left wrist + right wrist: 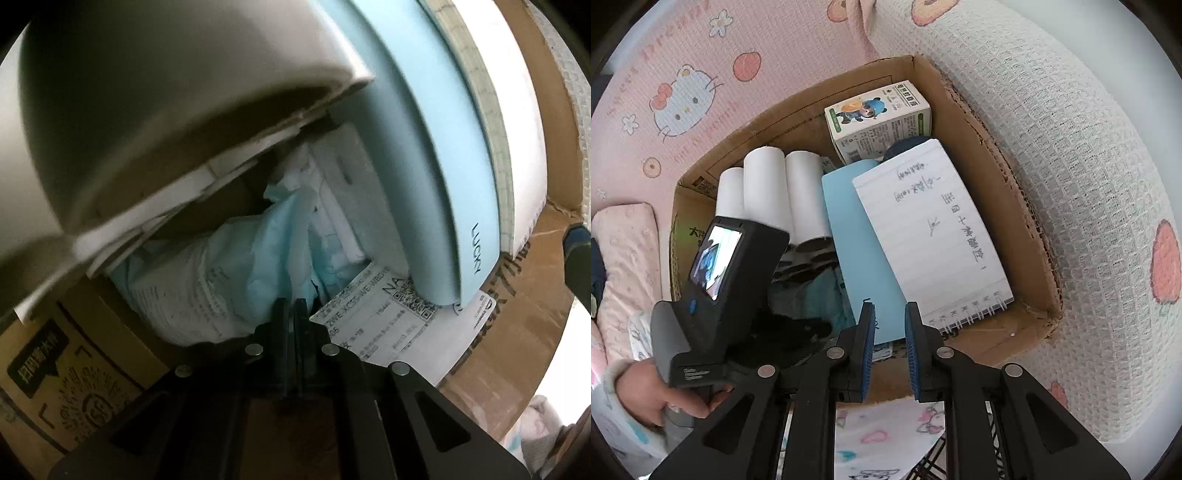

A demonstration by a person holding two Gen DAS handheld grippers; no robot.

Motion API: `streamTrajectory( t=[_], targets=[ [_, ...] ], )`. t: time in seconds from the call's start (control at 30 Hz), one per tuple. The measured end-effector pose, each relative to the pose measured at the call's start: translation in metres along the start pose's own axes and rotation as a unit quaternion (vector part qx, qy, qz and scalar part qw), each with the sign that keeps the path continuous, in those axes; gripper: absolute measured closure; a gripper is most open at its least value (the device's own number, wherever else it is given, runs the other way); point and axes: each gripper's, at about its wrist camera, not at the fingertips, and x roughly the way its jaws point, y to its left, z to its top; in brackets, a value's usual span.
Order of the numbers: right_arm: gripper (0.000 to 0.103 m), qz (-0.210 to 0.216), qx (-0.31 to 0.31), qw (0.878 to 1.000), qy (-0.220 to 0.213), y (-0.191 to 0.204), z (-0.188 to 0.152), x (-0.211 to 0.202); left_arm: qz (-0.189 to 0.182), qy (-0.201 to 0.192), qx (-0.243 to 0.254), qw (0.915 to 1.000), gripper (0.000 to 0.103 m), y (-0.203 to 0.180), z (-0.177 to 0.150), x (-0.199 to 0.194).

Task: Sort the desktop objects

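The left gripper (293,306) is reaching down into the brown cardboard box (1008,192), its black fingers clenched together on nothing I can make out. Its tips are sitting over a crumpled pale-blue plastic packet (236,258), though contact is hard to judge. White paper rolls (775,188) are looming blurred beside the camera, hiding much of the box floor. A light-blue "LUCKY" book (424,155) is leaning over a printed white shipping label (380,317). The right gripper (890,332) is hovering above the box, blue pads nearly closed and empty, over a lined spiral notebook (934,236). A small cartoon carton (879,118) is lying at the far corner. A hand (646,391) is partly cut off.
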Motion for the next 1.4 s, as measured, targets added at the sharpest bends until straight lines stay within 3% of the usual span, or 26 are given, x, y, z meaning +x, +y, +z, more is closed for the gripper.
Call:
streamTrajectory(
  t=[0.37, 0.43, 0.5, 0.53, 0.63, 0.73, 1.03, 1.1, 1.23, 1.3, 1.37, 1.4],
  targets=[
    [0.09, 0.005, 0.006, 1.0, 0.012, -0.008, 0.003, 0.003, 0.03, -0.015, -0.027, 0.9991, 0.097, 0.0, 0.008, -0.002],
    [0.09, 0.002, 0.008, 1.0, 0.016, -0.009, 0.001, 0.003, 0.041, -0.01, -0.005, 0.9991, 0.097, -0.007, 0.006, -0.003],
    [0.09, 0.009, 0.013, 1.0, 0.018, -0.01, -0.001, 0.005, 0.062, -0.024, 0.02, 0.9976, 0.093, -0.016, 0.0, -0.013],
    [0.09, 0.013, 0.016, 1.0, 0.02, -0.011, -0.002, 0.004, 0.083, -0.047, 0.037, 0.9948, 0.087, -0.023, -0.006, -0.025],
    [0.09, 0.013, 0.02, 1.0, 0.019, -0.013, -0.006, -0.001, 0.078, -0.095, 0.055, 0.9909, 0.063, -0.028, -0.02, -0.053],
    [0.09, 0.017, 0.033, 0.999, 0.018, -0.016, -0.008, -0.006, 0.062, -0.121, 0.05, 0.9894, 0.061, -0.023, -0.037, -0.076],
    [0.09, 0.056, 0.052, 0.996, 0.051, 0.007, -0.012, 0.002, -0.002, -0.157, 0.007, 0.9875, 0.062, 0.028, -0.08, -0.104],
    [0.09, 0.061, 0.059, 0.994, 0.062, 0.015, -0.015, 0.008, -0.013, -0.171, 0.005, 0.9851, 0.064, 0.012, -0.035, -0.114],
    [0.09, 0.114, 0.103, 0.983, 0.103, 0.033, -0.011, 0.041, -0.031, -0.209, 0.003, 0.9775, 0.082, 0.039, -0.05, -0.129],
    [0.09, 0.073, 0.129, 0.984, 0.096, 0.039, -0.007, 0.041, -0.036, -0.231, 0.007, 0.9724, 0.088, 0.042, -0.059, -0.137],
    [0.09, 0.096, 0.175, 0.977, 0.075, 0.041, -0.005, 0.041, -0.035, -0.246, 0.008, 0.9686, 0.091, 0.045, -0.073, -0.145],
    [0.09, 0.099, 0.187, 0.974, 0.086, 0.043, -0.006, 0.044, -0.04, -0.251, 0.009, 0.9671, 0.091, 0.05, -0.068, -0.154]
  ],
)
